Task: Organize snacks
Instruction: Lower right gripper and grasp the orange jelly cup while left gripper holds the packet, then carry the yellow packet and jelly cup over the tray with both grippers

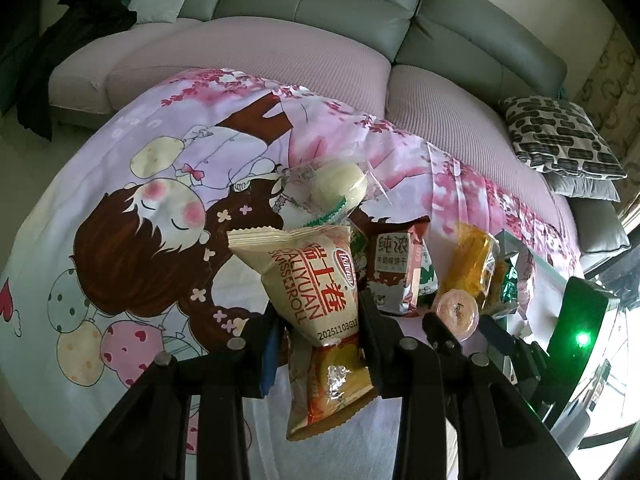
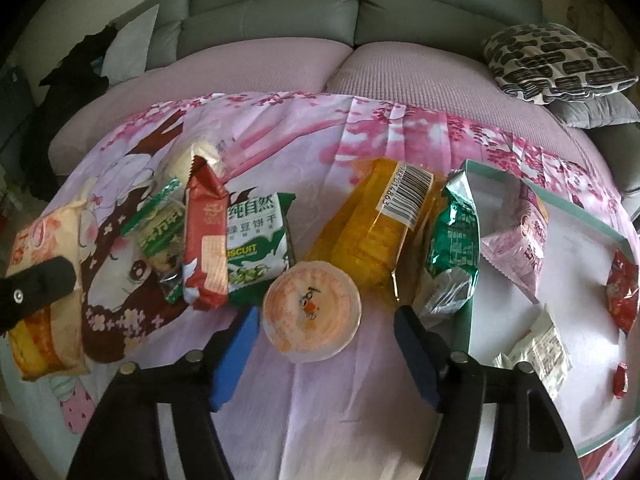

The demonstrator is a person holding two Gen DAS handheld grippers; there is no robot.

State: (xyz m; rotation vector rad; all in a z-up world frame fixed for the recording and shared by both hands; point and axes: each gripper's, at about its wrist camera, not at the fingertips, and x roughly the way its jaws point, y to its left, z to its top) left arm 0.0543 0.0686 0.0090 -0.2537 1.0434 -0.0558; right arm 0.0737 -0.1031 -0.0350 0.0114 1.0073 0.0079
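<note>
I see the Swiss roll packet (image 1: 316,312) pinched between the fingers of my left gripper (image 1: 320,320), held upright-ish and tilted, its crimped top edge pointing away from the camera and its lower end hanging toward the lens. In the right wrist view the same packet (image 2: 44,292) sits at the far left, with one black finger of the left gripper across it.

My right gripper (image 2: 324,332) is spread wide, its blue-padded fingers (image 2: 234,356) standing on either side of a round jelly cup (image 2: 312,312) with an orange-and-white foil lid — not touching it, as far as I can tell. The cup rests on the printed cloth (image 2: 340,400) that covers the desk.

Beyond the cup lies a row of snacks on the cloth: a green-and-white biscuit packet (image 2: 256,248), a red wafer packet (image 2: 204,240) leaning against its left side, a small green packet (image 2: 160,236) further left, and a pale round cake in clear wrap (image 2: 192,156) behind them. To the right of the cup lies a yellow barcode-labelled packet (image 2: 380,224), and beside it a green foil packet (image 2: 452,240) propped against the wall of a teal-rimmed tray (image 2: 466,320).

Inside the tray I note a pink packet (image 2: 520,240), a white packet (image 2: 536,352) and red-wrapped pieces (image 2: 622,292).

Behind the desk stands a grey sofa (image 2: 360,4) with a patterned cushion (image 2: 556,60) at right.
</note>
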